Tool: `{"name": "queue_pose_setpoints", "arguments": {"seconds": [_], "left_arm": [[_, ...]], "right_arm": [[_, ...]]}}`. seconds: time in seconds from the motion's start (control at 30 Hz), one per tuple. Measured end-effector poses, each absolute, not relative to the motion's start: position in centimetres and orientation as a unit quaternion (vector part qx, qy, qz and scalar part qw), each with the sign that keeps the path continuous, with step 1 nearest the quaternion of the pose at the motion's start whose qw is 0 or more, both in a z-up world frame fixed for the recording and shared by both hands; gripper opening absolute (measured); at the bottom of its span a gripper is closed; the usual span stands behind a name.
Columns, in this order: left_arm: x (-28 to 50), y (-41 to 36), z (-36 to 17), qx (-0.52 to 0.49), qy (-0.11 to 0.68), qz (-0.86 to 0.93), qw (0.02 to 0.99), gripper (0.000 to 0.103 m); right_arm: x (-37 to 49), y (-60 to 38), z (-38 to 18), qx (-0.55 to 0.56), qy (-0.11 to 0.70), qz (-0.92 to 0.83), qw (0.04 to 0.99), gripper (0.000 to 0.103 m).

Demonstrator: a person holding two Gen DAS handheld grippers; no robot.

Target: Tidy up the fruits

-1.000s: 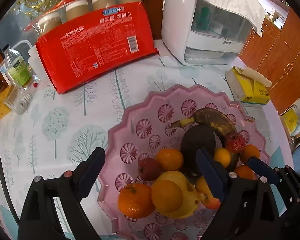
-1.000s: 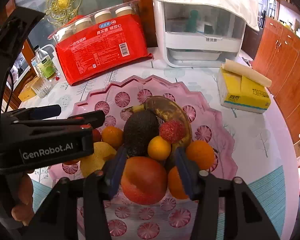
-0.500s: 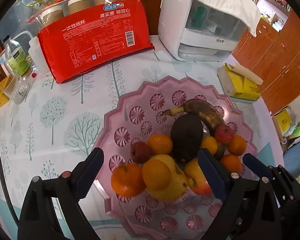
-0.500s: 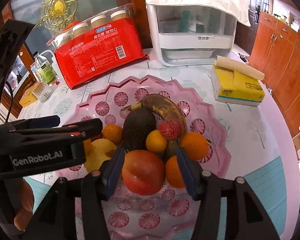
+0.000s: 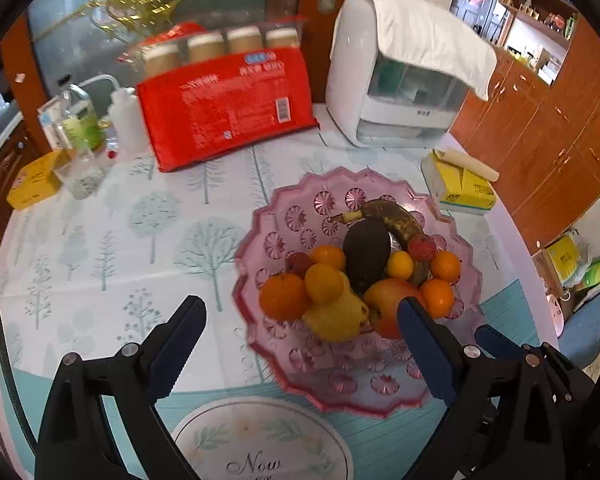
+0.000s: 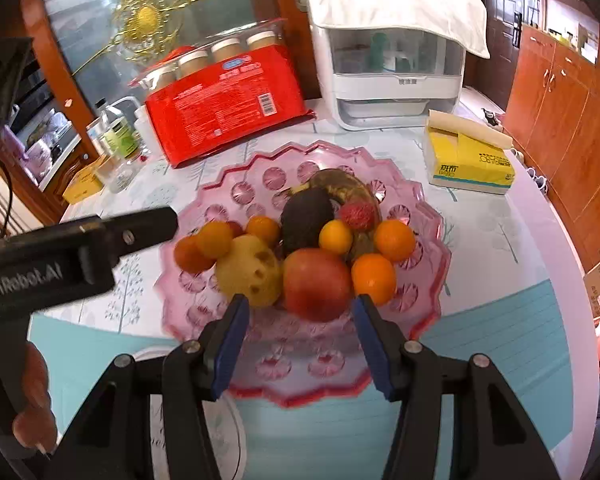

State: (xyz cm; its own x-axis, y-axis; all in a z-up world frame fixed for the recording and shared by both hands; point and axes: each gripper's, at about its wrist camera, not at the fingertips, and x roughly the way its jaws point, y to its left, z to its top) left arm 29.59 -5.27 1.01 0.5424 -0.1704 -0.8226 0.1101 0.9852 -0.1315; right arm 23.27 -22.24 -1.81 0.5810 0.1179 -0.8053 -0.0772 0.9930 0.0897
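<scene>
A pink scalloped fruit plate (image 5: 300, 216) (image 6: 236, 188) holds a pile of fruit: a red apple (image 6: 316, 282) (image 5: 384, 304), a yellow pear (image 6: 248, 270) (image 5: 336, 316), a dark avocado (image 5: 366, 254) (image 6: 306, 218), a browned banana (image 5: 396, 216), a lychee (image 6: 358, 214) and several oranges (image 5: 282, 296) (image 6: 374, 278). My left gripper (image 5: 302, 344) is open and empty, above the plate's near edge. My right gripper (image 6: 298, 340) is open and empty, just short of the apple. The left gripper's body (image 6: 76, 248) shows in the right wrist view.
A red pack of paper cups (image 5: 224, 108) (image 6: 228, 108), a white appliance under a cloth (image 5: 400, 80) (image 6: 392, 56), a yellow tissue box (image 5: 460, 188) (image 6: 468, 160), bottles and a glass (image 5: 84, 148) stand at the back. A round white mat (image 5: 260, 440) lies at the table's near edge.
Both grippers have drawn back and up from the plate. The right gripper's fingers no longer flank the apple, which rests in the plate.
</scene>
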Motion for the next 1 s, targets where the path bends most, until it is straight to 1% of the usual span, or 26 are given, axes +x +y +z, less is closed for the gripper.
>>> {"name": "queue_pose_setpoints", "arguments": {"seconds": [0.17, 0.47, 0.7, 0.83, 0.9, 1.0], "left_arm": [[25.9, -3.7, 2.5, -0.029, 0.452, -0.062, 0.890, 0.096], [18.7, -1.9, 2.3, -0.002, 0.452, -0.033, 0.892, 0.096], [12.9, 0.6, 2.3, -0.015, 0.463, 0.027, 0.886, 0.096], [10.4, 1.7, 3.0, -0.027, 0.462, 0.049, 0.885, 0.096], [9.1, 2.1, 3.4, -0.034, 0.463, 0.056, 0.884, 0.096], [7.8, 2.3, 3.9, -0.044, 0.463, 0.063, 0.883, 0.096]], "right_arm": [[20.2, -21.6, -0.8, 0.021, 0.447, 0.066, 0.892, 0.055], [13.9, -19.8, 0.3, 0.000, 0.441, 0.091, 0.893, 0.055], [9.8, -19.0, 0.4, 0.011, 0.462, 0.099, 0.881, 0.055], [8.0, -19.1, 1.2, 0.043, 0.473, 0.104, 0.874, 0.055], [7.3, -19.1, 2.0, 0.053, 0.467, 0.106, 0.876, 0.055], [6.5, -18.6, 3.5, 0.036, 0.449, 0.096, 0.888, 0.055]]}}
